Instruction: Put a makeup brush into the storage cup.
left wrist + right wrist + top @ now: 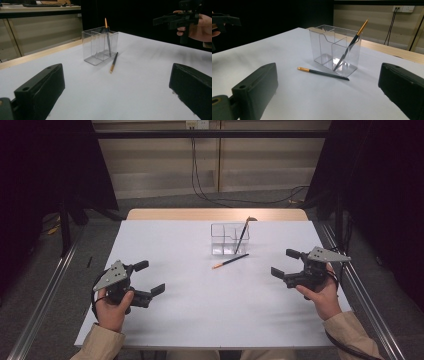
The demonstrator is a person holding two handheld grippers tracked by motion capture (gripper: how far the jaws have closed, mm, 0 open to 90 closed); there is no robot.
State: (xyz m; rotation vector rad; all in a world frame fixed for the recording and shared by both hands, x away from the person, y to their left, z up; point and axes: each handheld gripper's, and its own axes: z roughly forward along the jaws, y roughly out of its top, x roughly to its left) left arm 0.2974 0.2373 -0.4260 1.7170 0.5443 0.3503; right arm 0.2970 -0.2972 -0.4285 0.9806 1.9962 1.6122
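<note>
A slim black pencil-like stick with an orange-gold end point(230, 262) lies flat on the white tabletop point(200, 305), just in front of a clear plastic organiser box with several compartments point(222, 240). Most of its length is dark and matt; a short metallic orange-gold band caps one end, and the other end tapers to a fine dark tip. In the high view its long axis runs on a shallow diagonal: the gold end points toward the person's left and slightly nearer the person, while the dark tip points toward the right and ends close to the front right corner of the box. Whether the tip touches the base of the box is hard to judge; in the right gripper view it seems to stop just short.

A second stick of the same kind point(242, 236) stands inside the right-hand compartment of the box, leaning with its gold end up and out over the rim, toward the far edge of the table.

The left gripper point(150, 277) hovers over the near left part of the table, well apart from the lying stick, its jaws spread wide with nothing between them. The right gripper point(287, 263) is held over the right side of the table, nearer to the box but also clear of the stick, its jaws likewise parted and empty. Both grippers aim inward toward the box.
</note>
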